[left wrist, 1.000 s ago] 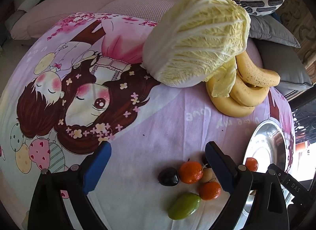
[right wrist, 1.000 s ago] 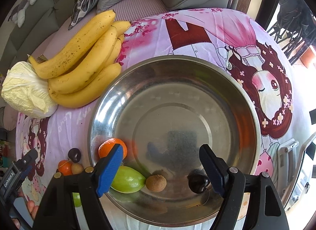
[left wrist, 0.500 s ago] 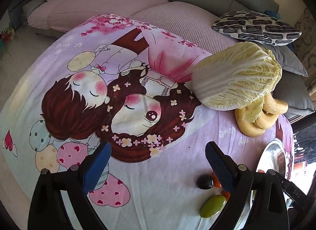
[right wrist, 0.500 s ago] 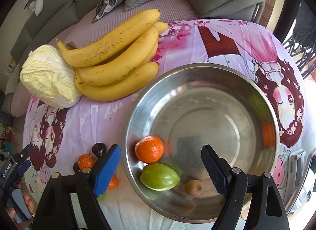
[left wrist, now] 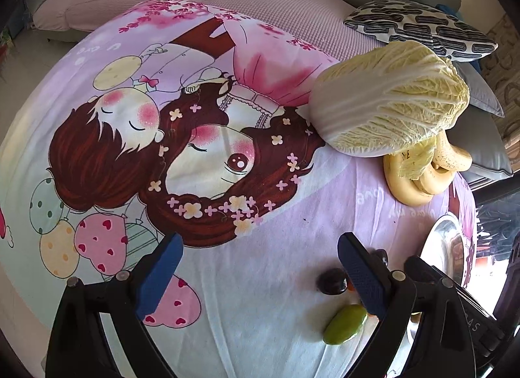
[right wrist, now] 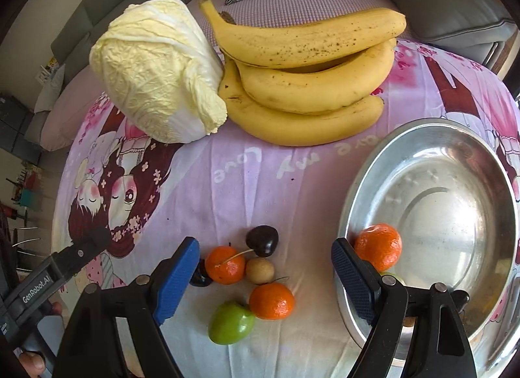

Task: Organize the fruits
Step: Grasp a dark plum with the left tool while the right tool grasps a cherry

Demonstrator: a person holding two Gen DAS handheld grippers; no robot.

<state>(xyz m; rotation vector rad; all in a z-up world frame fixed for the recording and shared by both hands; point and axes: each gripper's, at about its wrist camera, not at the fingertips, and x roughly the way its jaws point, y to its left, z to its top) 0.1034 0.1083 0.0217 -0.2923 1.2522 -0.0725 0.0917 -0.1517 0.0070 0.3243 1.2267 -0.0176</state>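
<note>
In the right wrist view, taking the steel bowl [right wrist: 432,157] as landmark, the left gripper [right wrist: 65,267] enters far to its left, with "GenRobot.AI" printed on the arm; its fingertips are cut off here. The cabbage [right wrist: 156,69] lies further left and behind, and the bananas [right wrist: 308,75] just behind the bowl, their long axis left to right and stems toward the cabbage. The cloth [right wrist: 260,183] reads "Love my Love" upside down. Left of the bowl sit a cherry [right wrist: 262,241], two tangerines [right wrist: 225,264] [right wrist: 271,300], a small brown fruit [right wrist: 259,270] and a green fruit [right wrist: 230,322]. The right gripper [right wrist: 265,280] is wide and holds nothing. In the bowl a tangerine [right wrist: 378,246] shows; a green fruit behind the finger is mostly hidden. The left gripper [left wrist: 260,270] is wide too.
</note>
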